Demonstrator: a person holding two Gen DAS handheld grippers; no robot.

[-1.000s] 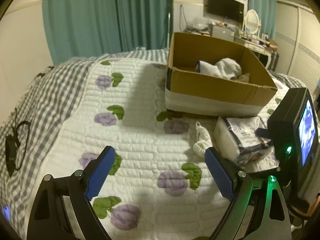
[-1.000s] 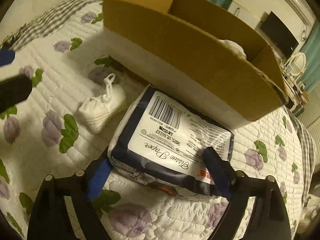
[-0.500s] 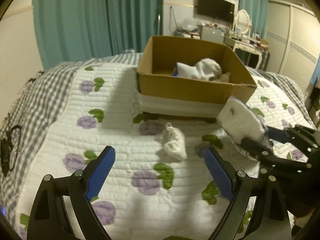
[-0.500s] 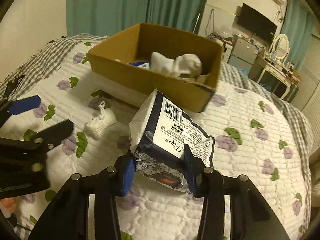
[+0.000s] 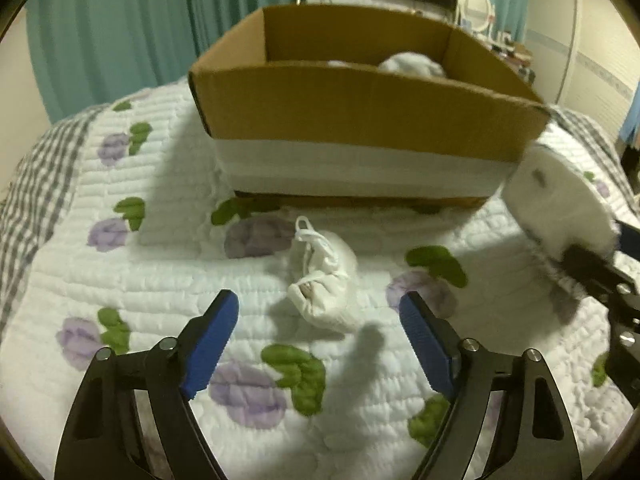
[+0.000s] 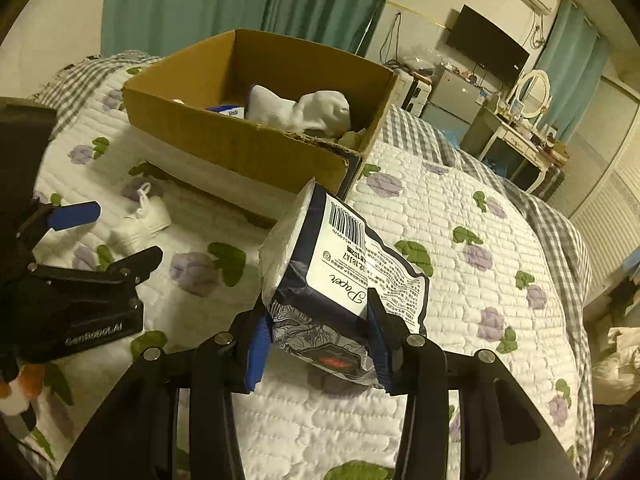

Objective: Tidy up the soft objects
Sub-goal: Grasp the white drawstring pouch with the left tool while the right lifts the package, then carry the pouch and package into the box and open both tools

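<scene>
1. Right gripper [image 6: 316,344]: jaws clamped on a tissue paper pack [image 6: 340,264], blue pads pressing both sides of its lower end. The pack is lifted clear of the bed, tilted, barcode label facing up.
2. Left gripper [image 5: 320,332]: jaws apart and closing, nothing pressed between them. It hangs over a small white baby shoe [image 5: 324,276], which lies ahead of the fingertips and between their lines; no contact is visible.
3. The baby shoe rests on the quilt, its laces toward the box, just in front of the cardboard box [image 5: 360,116] near wall.
4. The cardboard box stands open-topped on the bed, a white band along its lower side. Inside lie white socks [image 6: 308,110] and a blue-and-white item, too small to identify.
5. Surface: a bed with a white quilt [image 6: 460,208] printed with purple flowers and green leaves; a grey checked cover shows at its edges.
6. Room: teal curtains [image 5: 160,20] behind the bed, a wall-mounted television [image 6: 486,54], a dressing table with an oval mirror [image 6: 532,92], a louvred wardrobe at the right.
7. Clearance: open quilt lies left of the shoe and right of the box. The two grippers are near one another, the held pack beside the box's right front corner.
</scene>
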